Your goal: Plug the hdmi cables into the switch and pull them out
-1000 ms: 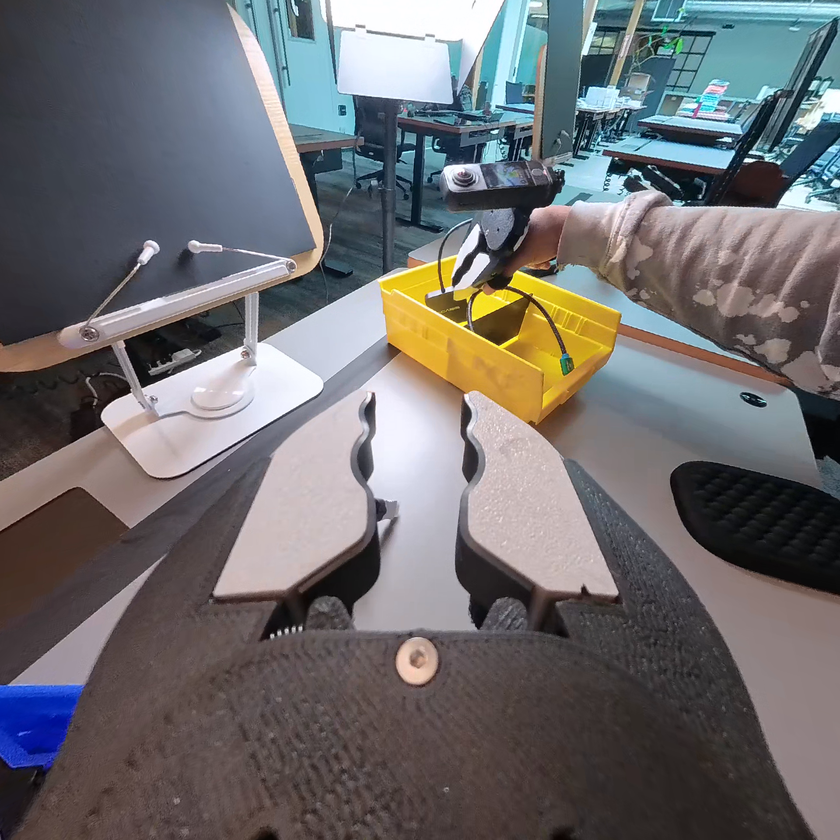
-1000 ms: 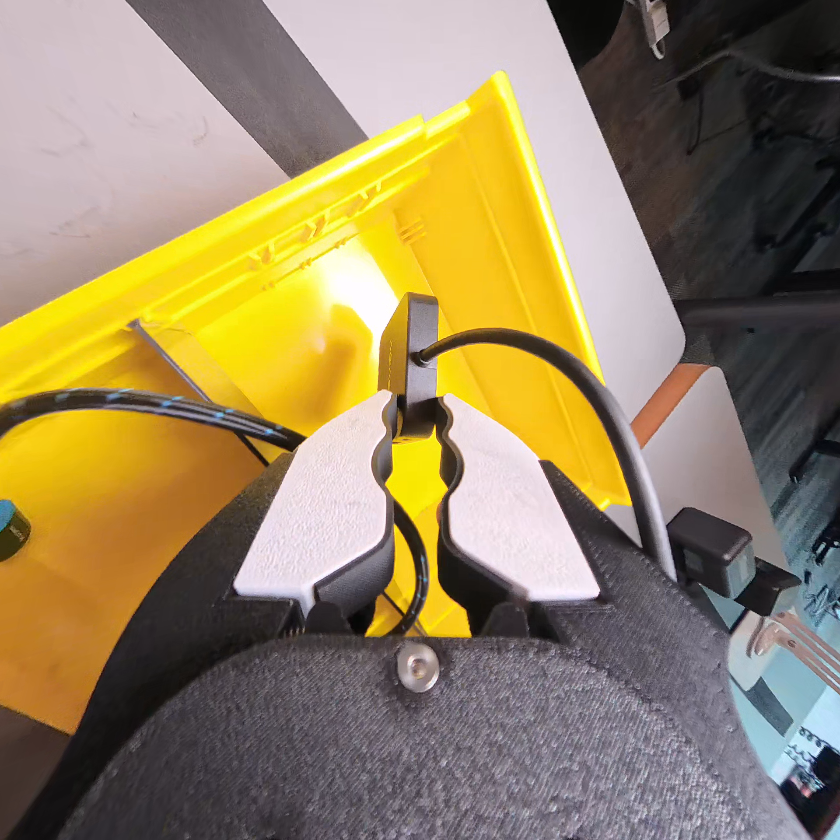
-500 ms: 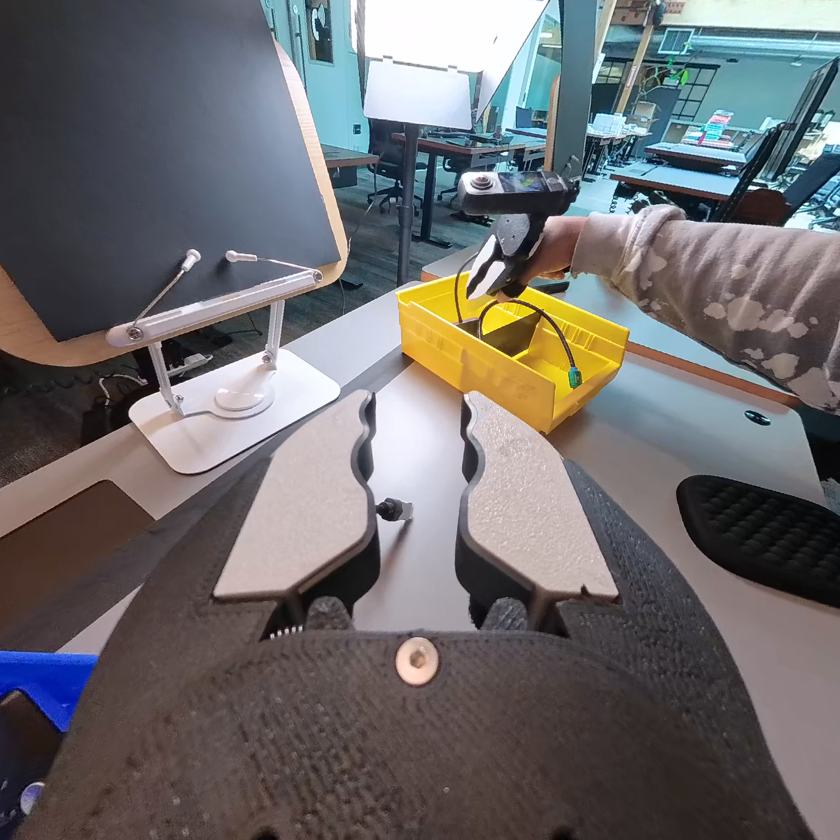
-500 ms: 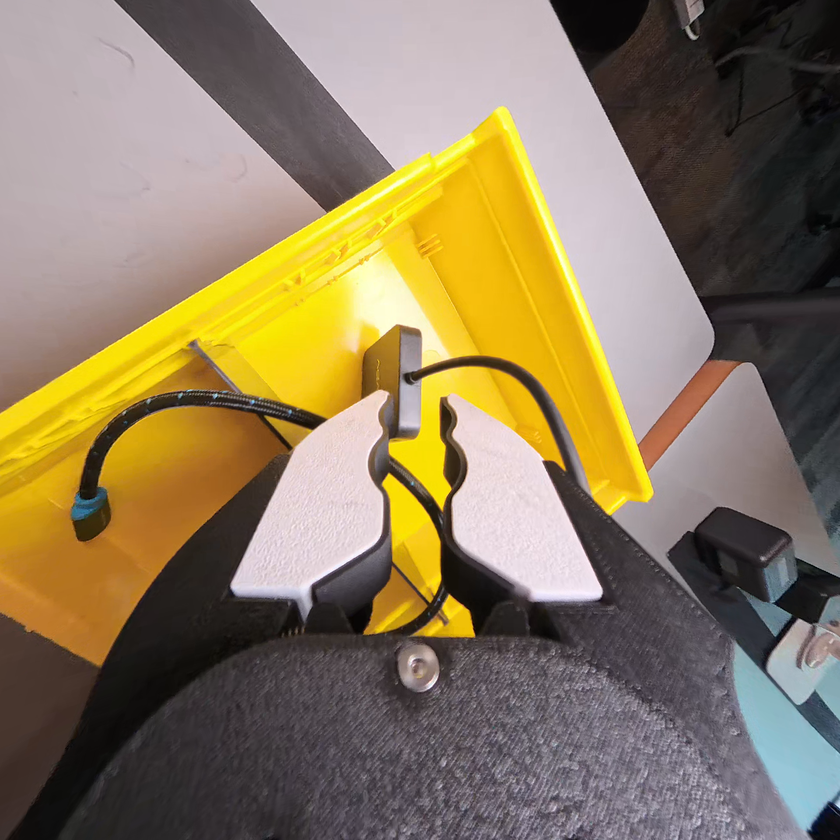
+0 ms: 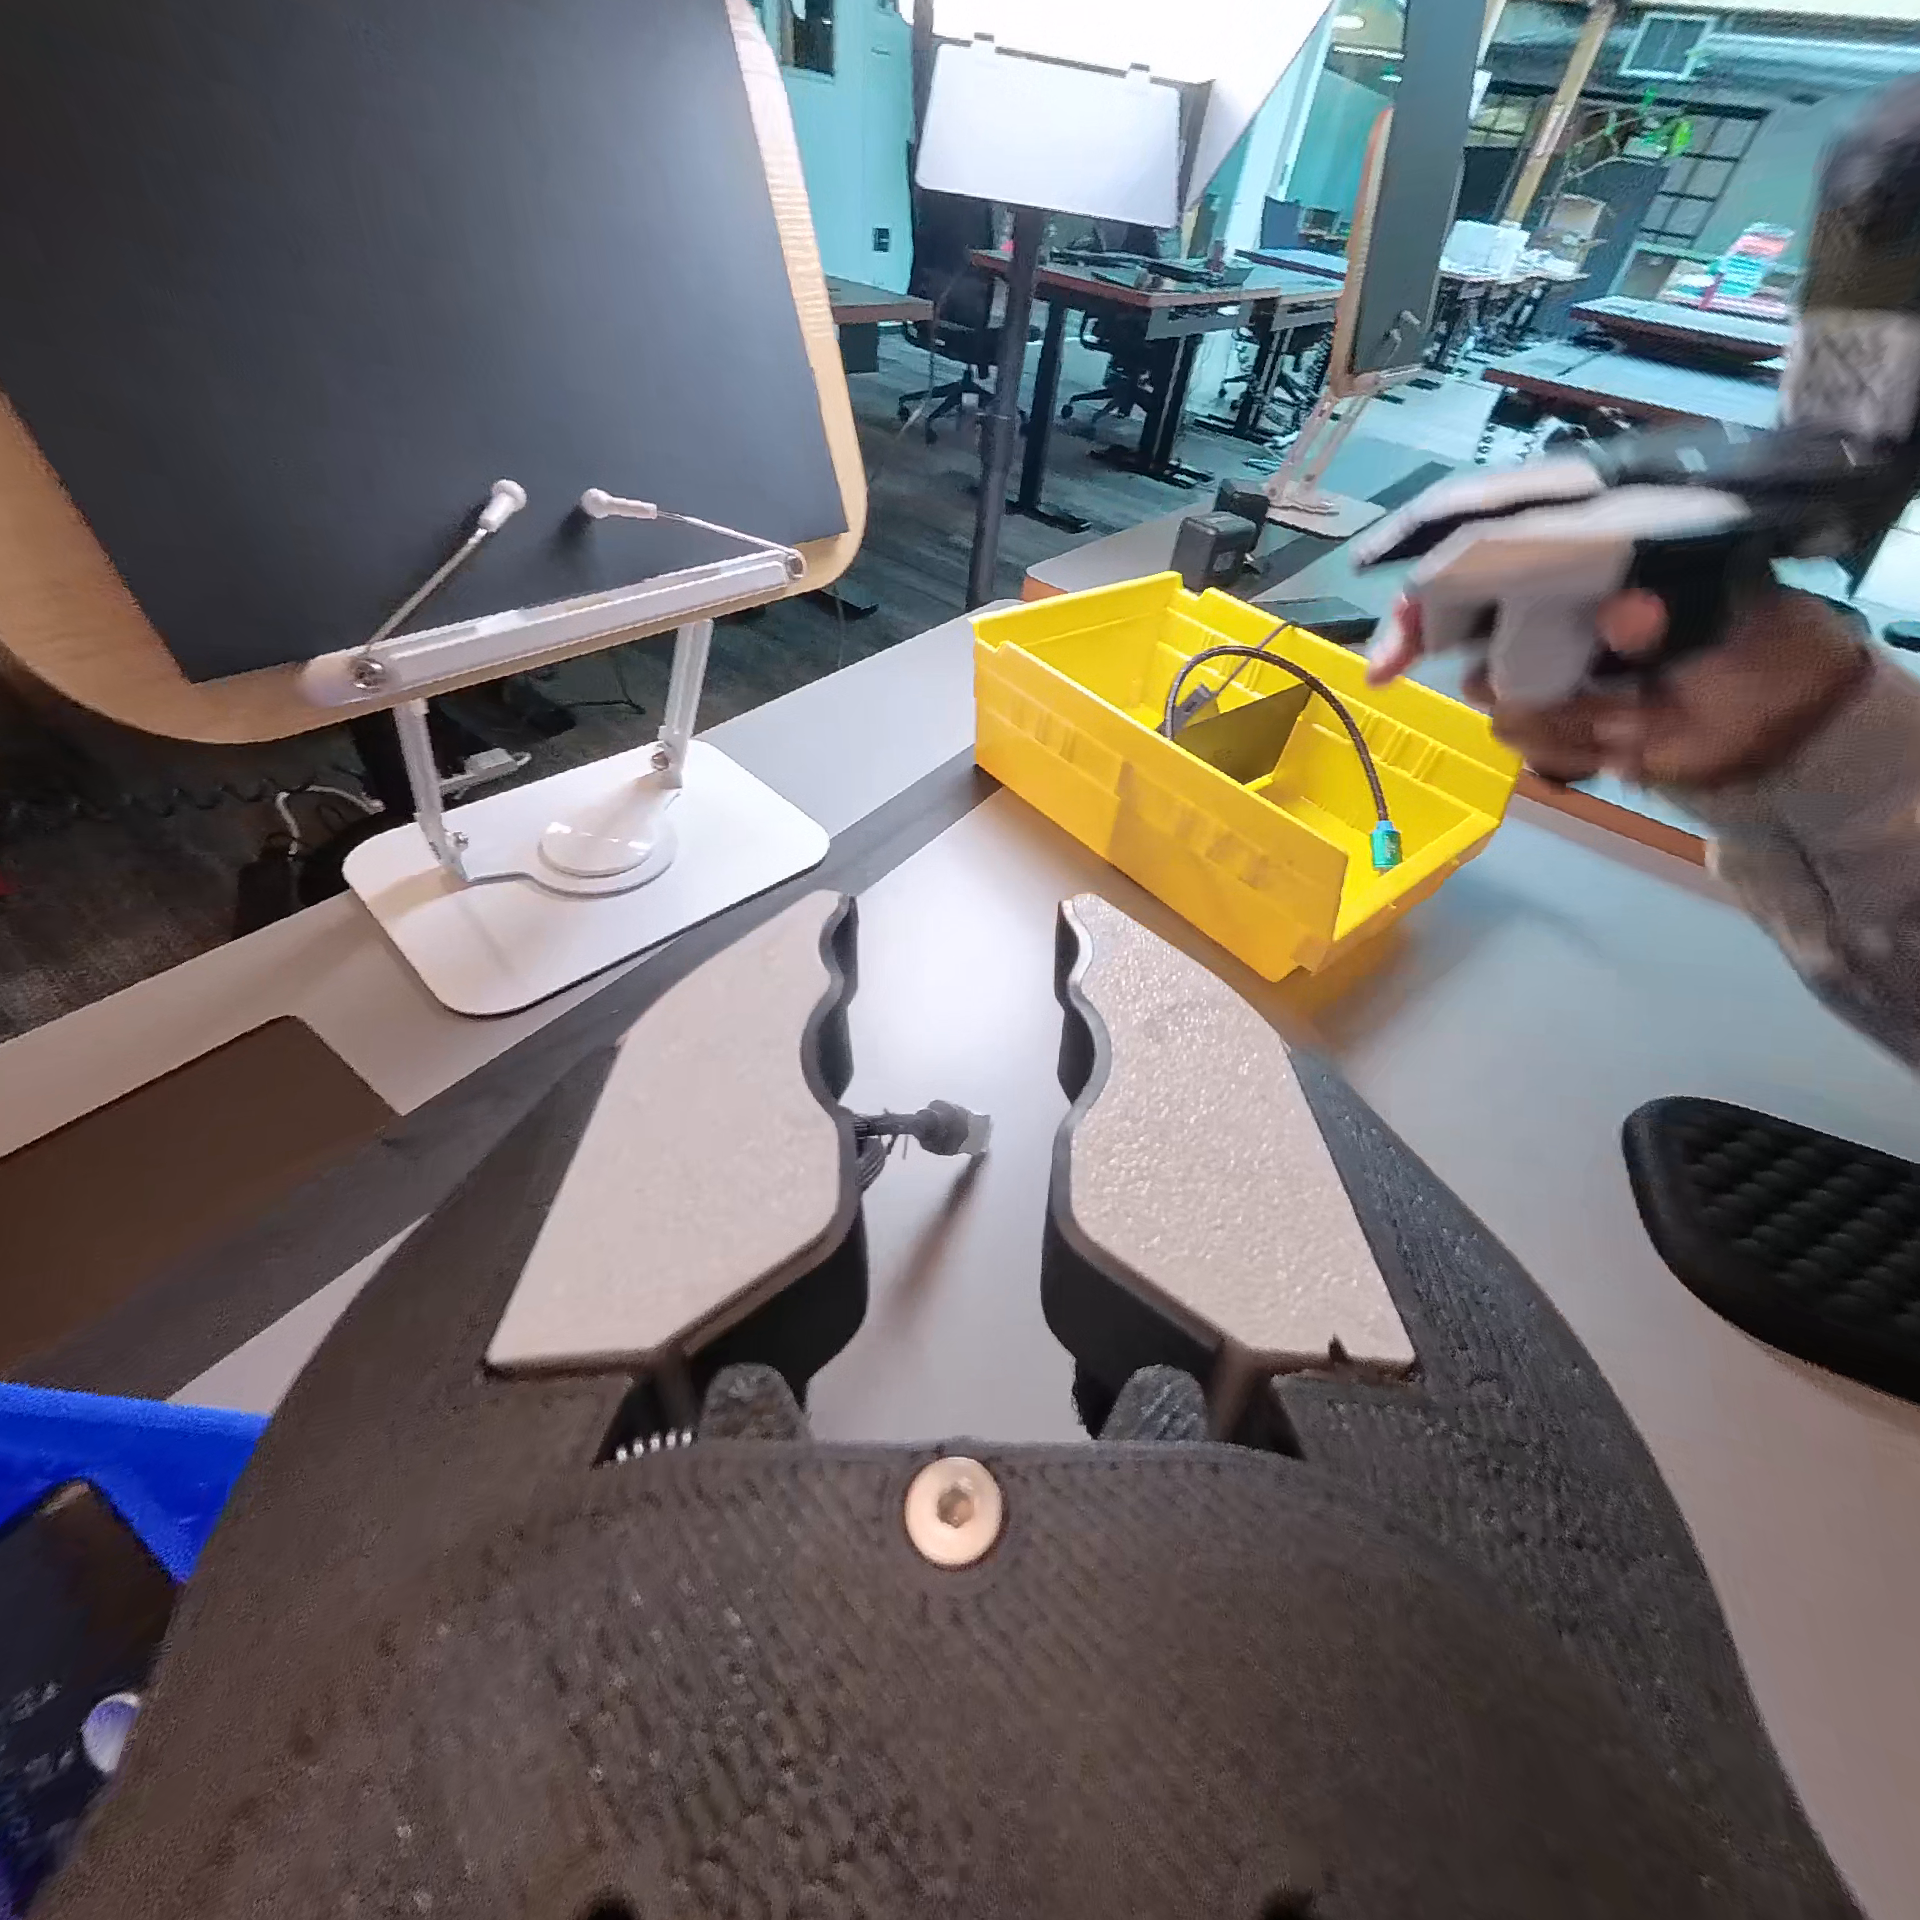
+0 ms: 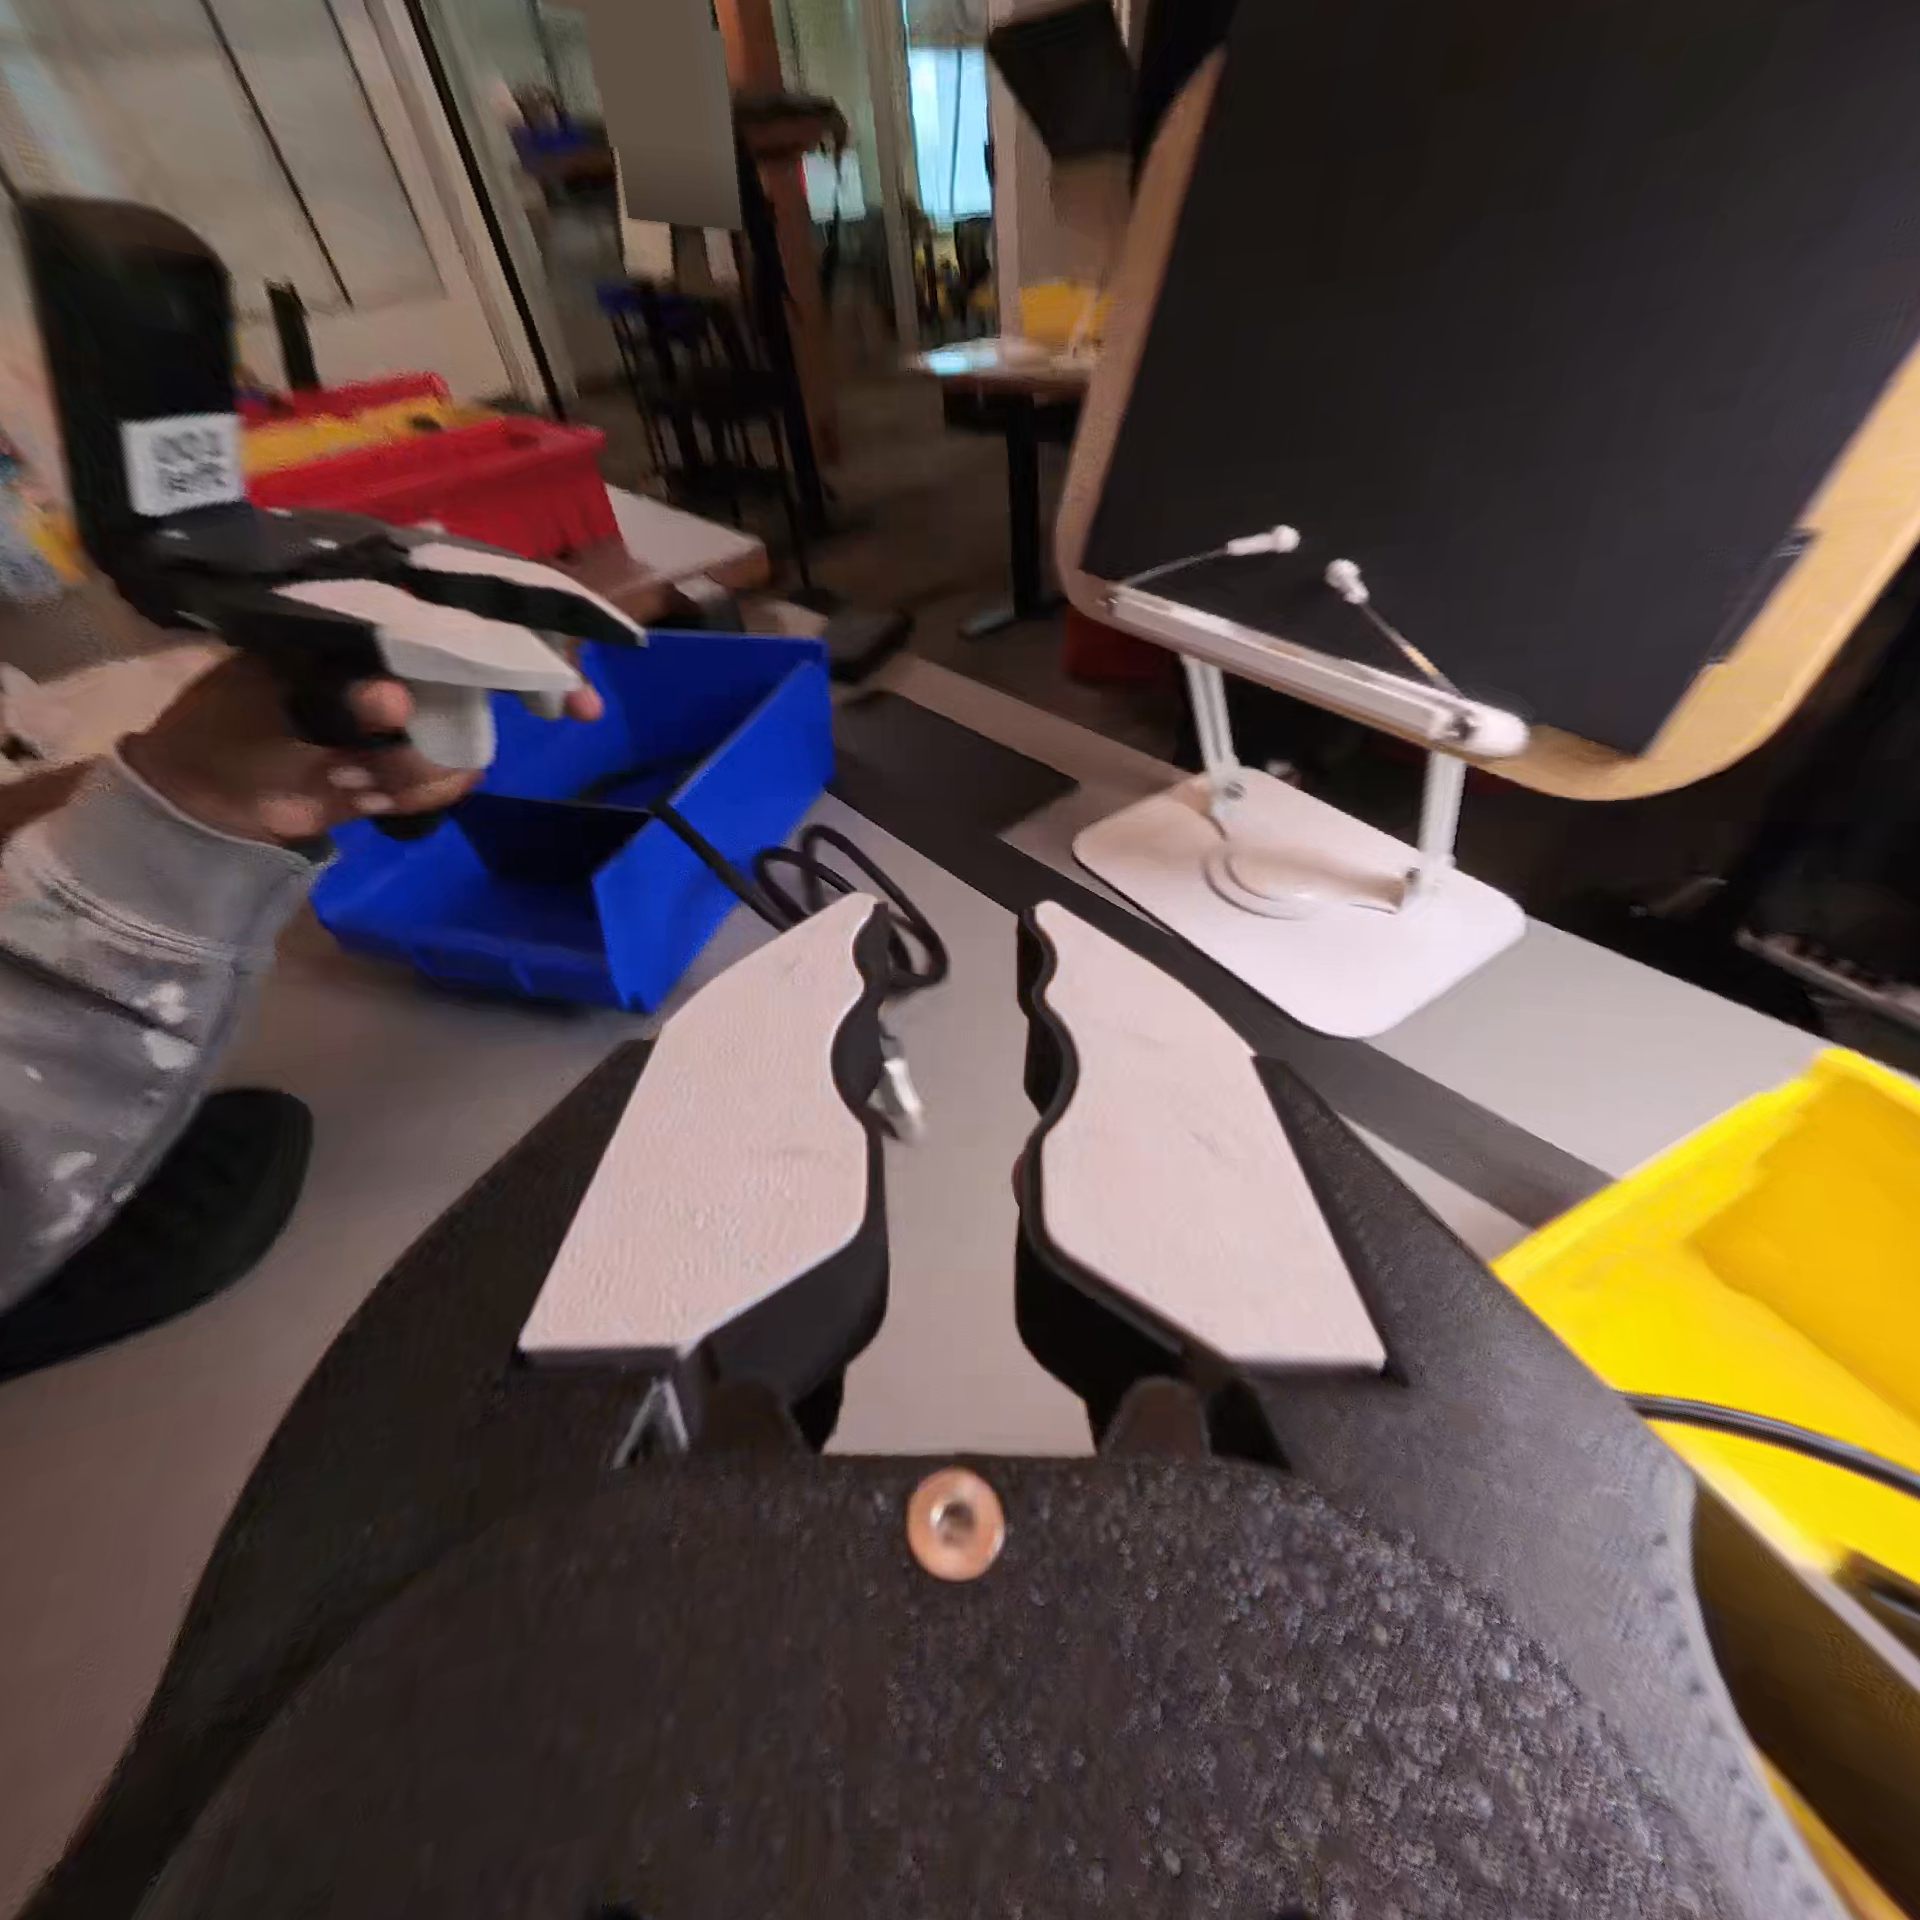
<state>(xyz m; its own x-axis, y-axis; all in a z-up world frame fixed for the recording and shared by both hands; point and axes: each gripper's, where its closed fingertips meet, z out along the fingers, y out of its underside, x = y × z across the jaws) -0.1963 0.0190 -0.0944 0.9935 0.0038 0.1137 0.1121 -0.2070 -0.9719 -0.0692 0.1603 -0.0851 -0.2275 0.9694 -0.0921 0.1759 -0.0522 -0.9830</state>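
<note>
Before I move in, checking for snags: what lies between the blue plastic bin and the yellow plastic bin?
In the right wrist view, only a black cable with a metal plug lies on the grey table between blue bin and yellow bin.

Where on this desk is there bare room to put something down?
Bare grey desk lies between the yellow bin and the black mat. Another patch sits in front of the blue bin, toward the person. It is crowded mid-desk: a black cable's plug lies there, its coil beside the blue bin, and the white stand fills the far edge.
</note>
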